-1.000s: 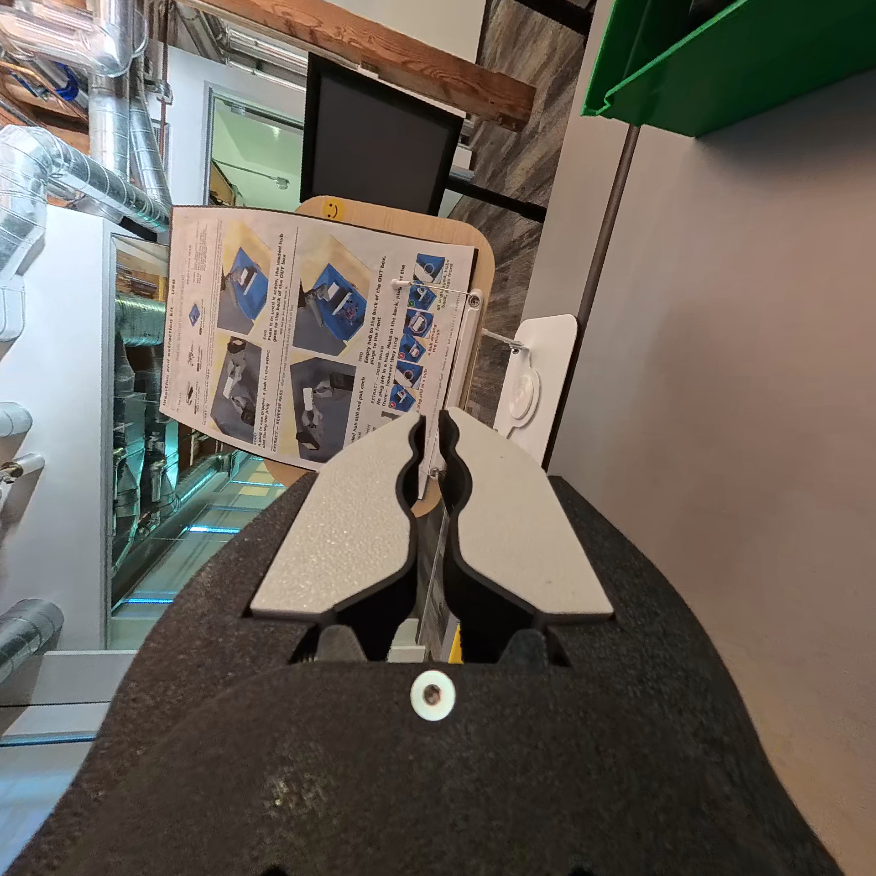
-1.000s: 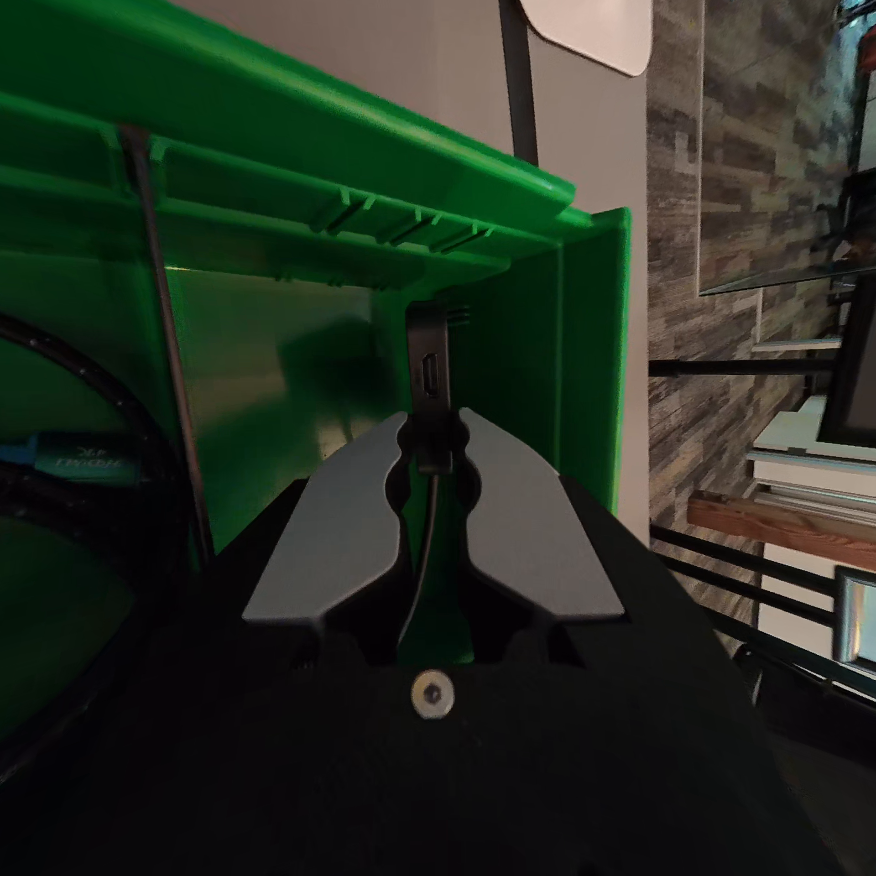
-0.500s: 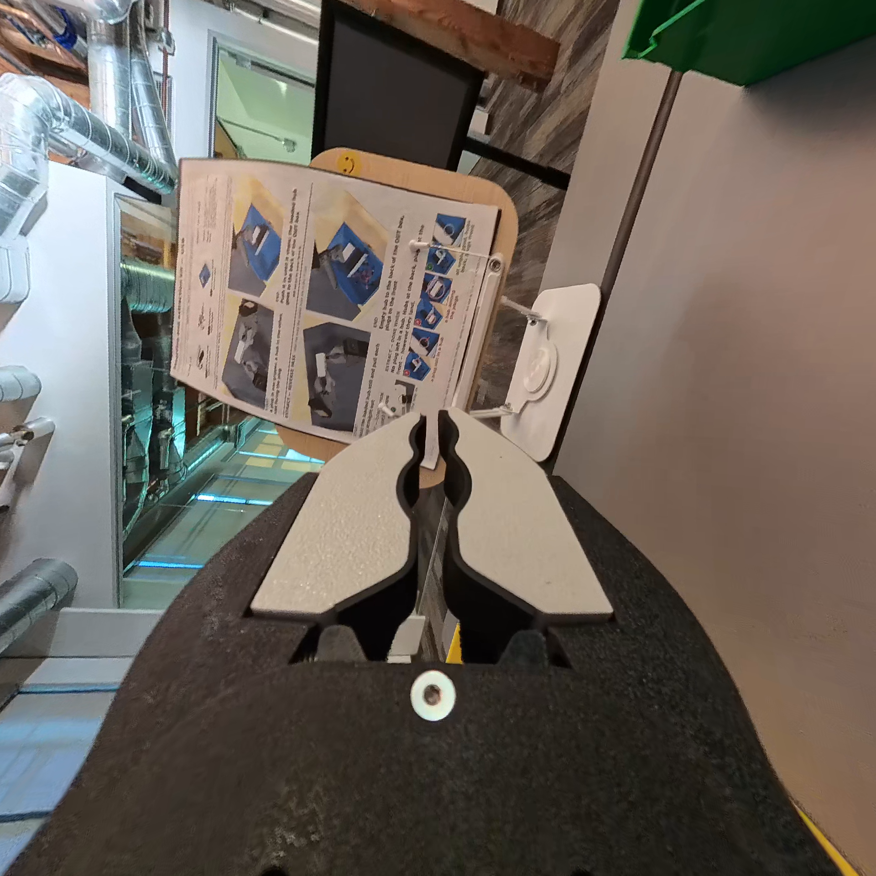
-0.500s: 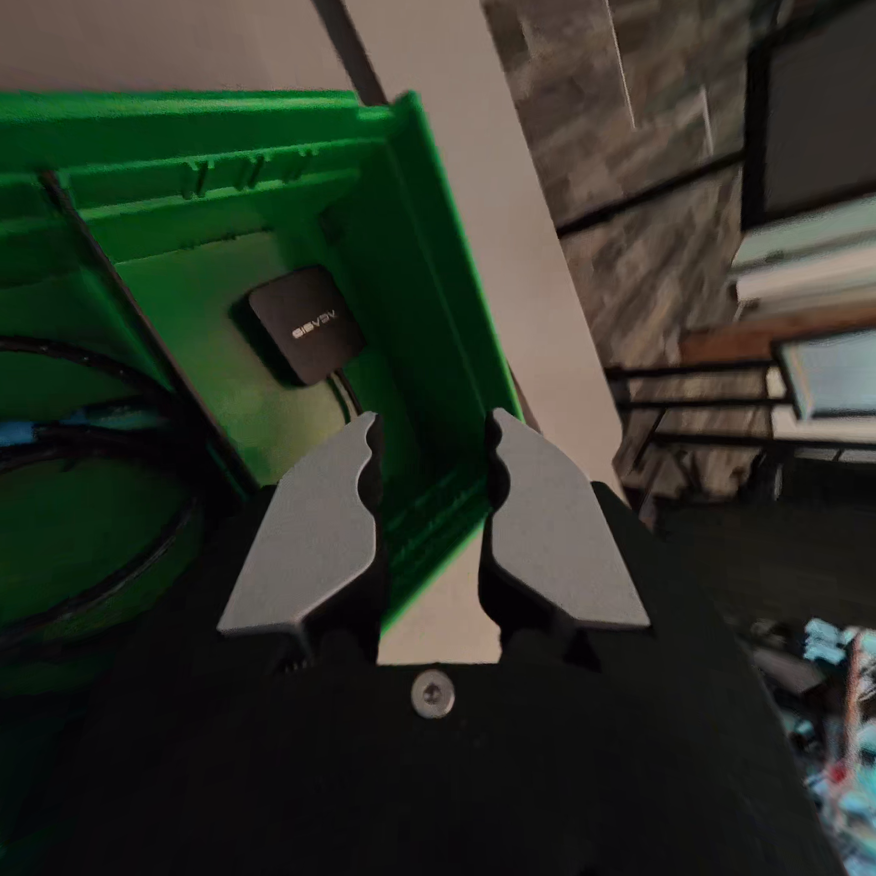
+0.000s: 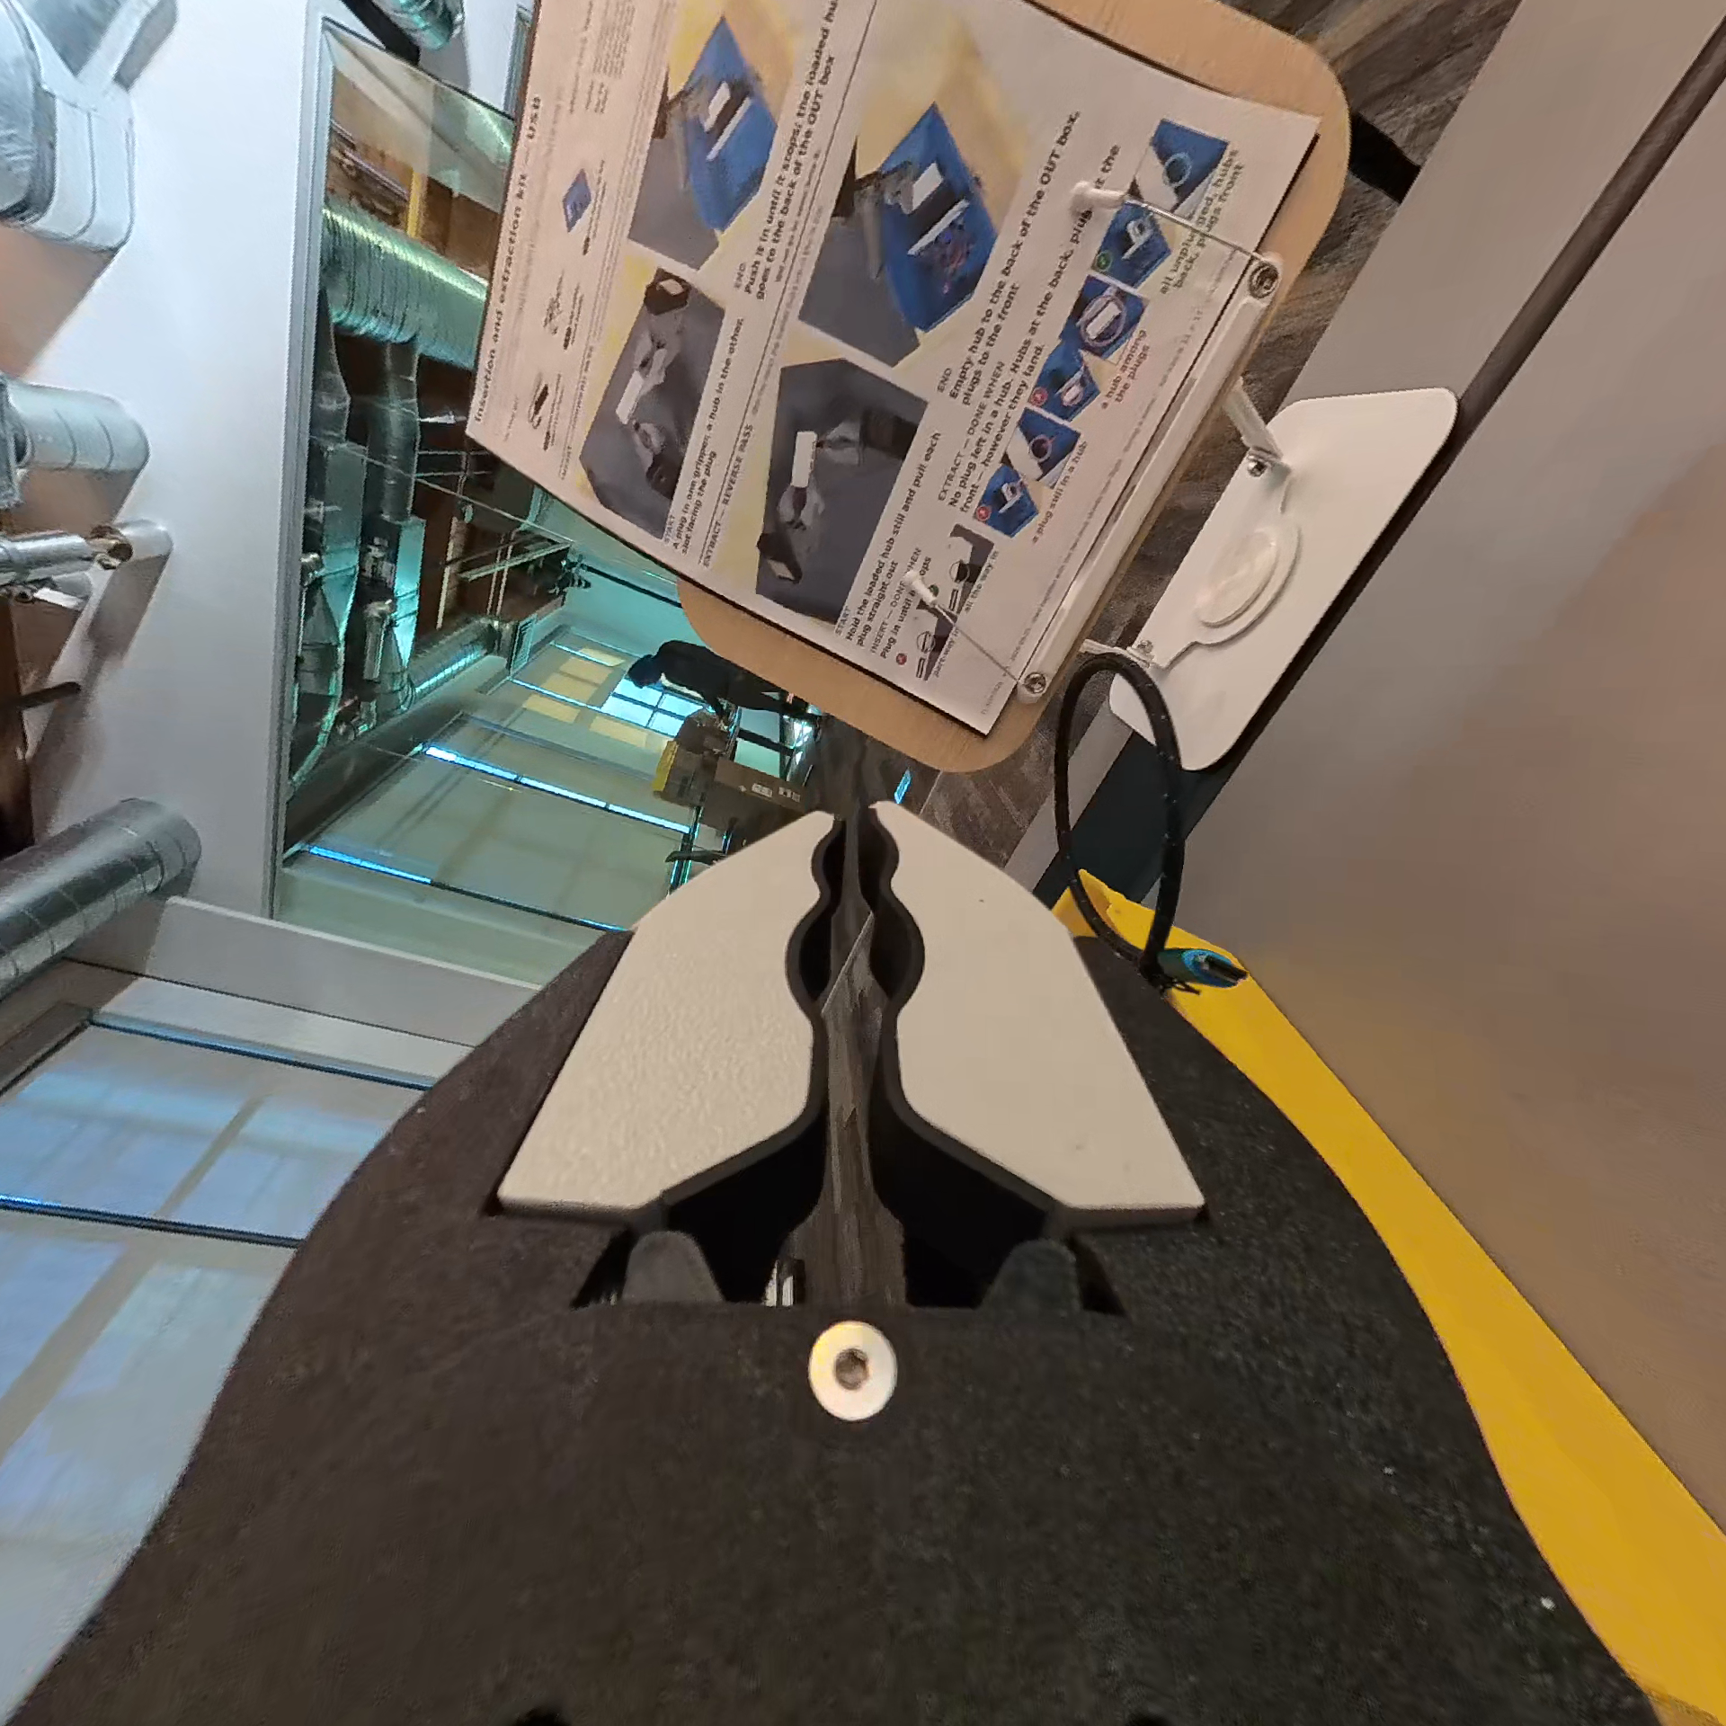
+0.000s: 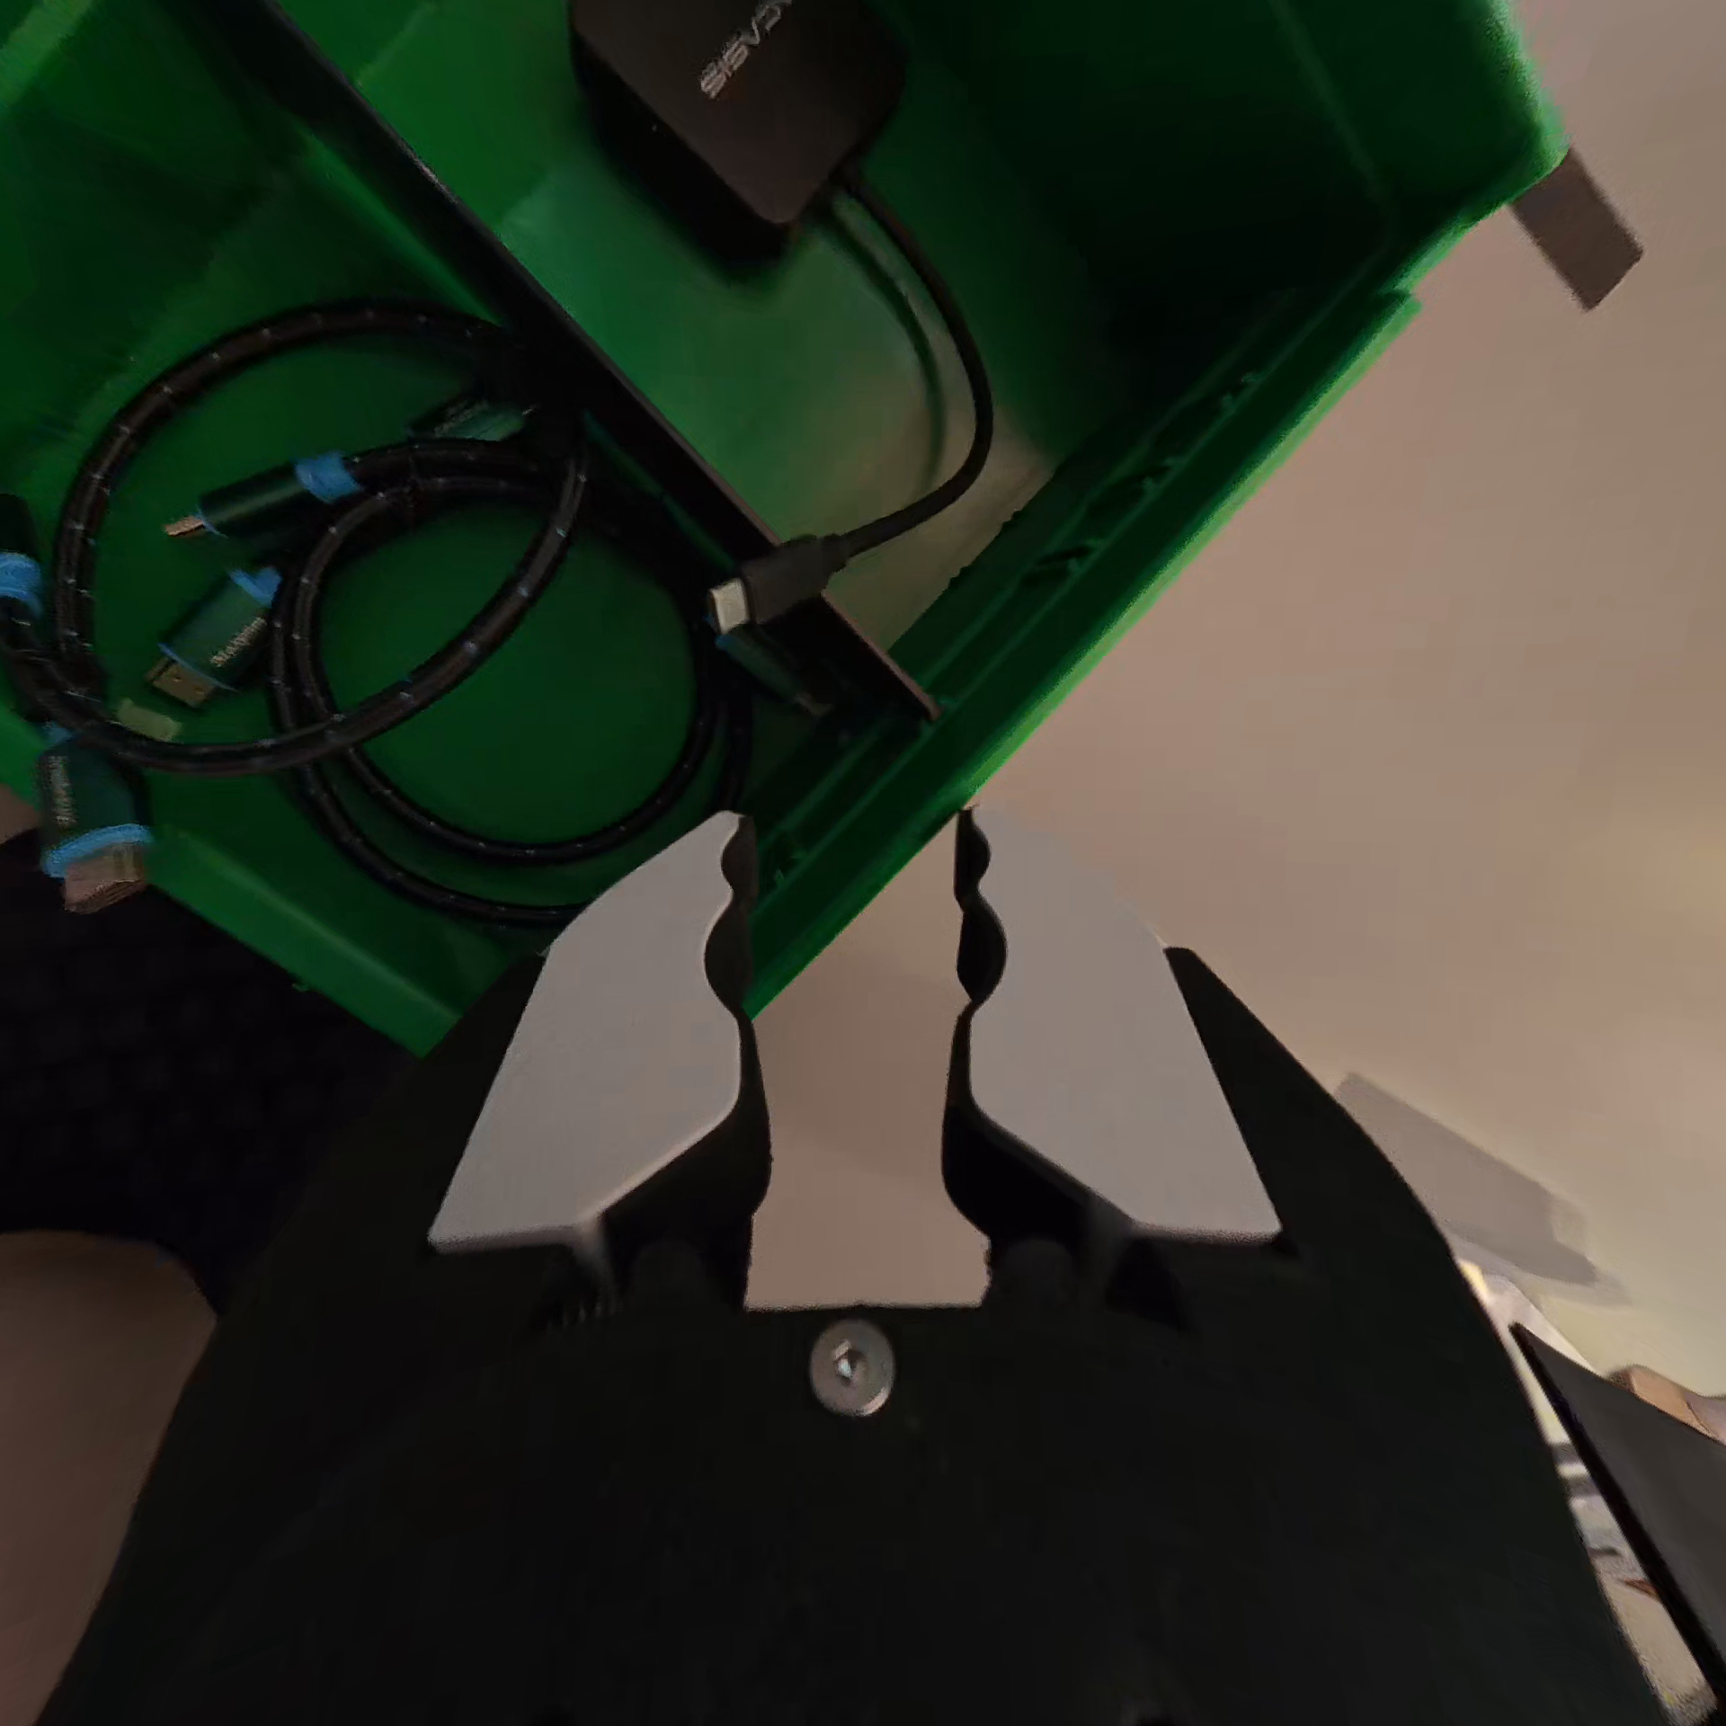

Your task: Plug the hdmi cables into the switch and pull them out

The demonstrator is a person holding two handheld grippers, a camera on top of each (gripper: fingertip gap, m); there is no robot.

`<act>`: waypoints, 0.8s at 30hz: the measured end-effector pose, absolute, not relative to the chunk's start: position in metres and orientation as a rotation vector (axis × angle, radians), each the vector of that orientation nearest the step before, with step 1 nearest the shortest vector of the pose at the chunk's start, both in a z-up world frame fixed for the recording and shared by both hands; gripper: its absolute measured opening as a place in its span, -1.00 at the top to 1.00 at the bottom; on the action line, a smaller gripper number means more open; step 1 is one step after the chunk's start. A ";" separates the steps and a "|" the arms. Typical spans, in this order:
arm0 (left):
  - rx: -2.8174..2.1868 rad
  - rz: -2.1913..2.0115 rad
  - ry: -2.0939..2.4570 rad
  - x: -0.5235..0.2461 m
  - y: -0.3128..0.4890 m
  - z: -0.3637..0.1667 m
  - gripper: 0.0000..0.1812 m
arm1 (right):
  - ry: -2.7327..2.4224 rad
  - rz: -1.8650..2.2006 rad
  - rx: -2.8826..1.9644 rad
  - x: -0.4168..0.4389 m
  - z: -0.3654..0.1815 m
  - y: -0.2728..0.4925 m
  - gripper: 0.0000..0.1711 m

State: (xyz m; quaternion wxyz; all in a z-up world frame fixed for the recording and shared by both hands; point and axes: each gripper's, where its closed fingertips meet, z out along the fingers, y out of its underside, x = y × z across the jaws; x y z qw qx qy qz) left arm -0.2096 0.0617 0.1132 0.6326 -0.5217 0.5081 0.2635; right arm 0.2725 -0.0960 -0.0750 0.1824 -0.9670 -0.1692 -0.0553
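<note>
In the right wrist view my right gripper [image 6: 852, 822] is open with nothing between its fingers, just off the rim of a green bin [image 6: 1167, 560]. The black switch [image 6: 738, 103] lies in the bin's right compartment, and its short lead ends in a plug [image 6: 775, 588] by the black divider [image 6: 523, 308]. Coiled black HDMI cables [image 6: 420, 691] with blue-collared plugs [image 6: 215, 644] lie in the left compartment. In the left wrist view my left gripper [image 5: 855, 817] is shut, with only background showing through the slit. A black cable with a blue plug [image 5: 1205, 967] loops over a yellow bin's edge [image 5: 1401, 1214].
An instruction sheet on a wooden board [image 5: 1167, 598] stands on a white base [image 5: 1308, 523] ahead of the left gripper, on a grey table [image 5: 1541, 841]. A person's arm [image 6: 75, 1401] shows at the lower left of the right wrist view. My right fingertips sit around 55 cm from my left ones. The right tips stand about 5 cm off the plug [image 6: 775, 588]. The black switch [image 6: 738, 103] is about 15 cm from my right fingertips.
The right gripper was shut on the switch inside the green bin, then opened, let it go and drew back. The left gripper closed a little and swung toward the yellow bin.
</note>
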 end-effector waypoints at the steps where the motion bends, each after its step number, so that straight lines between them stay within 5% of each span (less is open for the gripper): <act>1: -1.191 0.603 1.162 -0.209 0.061 0.114 0.98 | -0.475 -0.175 -2.757 0.277 -0.080 -0.097 0.56; 15: -1.166 0.597 1.203 -0.196 0.056 0.110 0.99 | -0.741 -0.283 -2.480 0.248 -0.038 -0.072 0.70; 24: -1.175 0.598 1.194 -0.200 0.057 0.111 1.00 | -0.753 -0.354 -2.690 0.260 -0.078 -0.059 0.89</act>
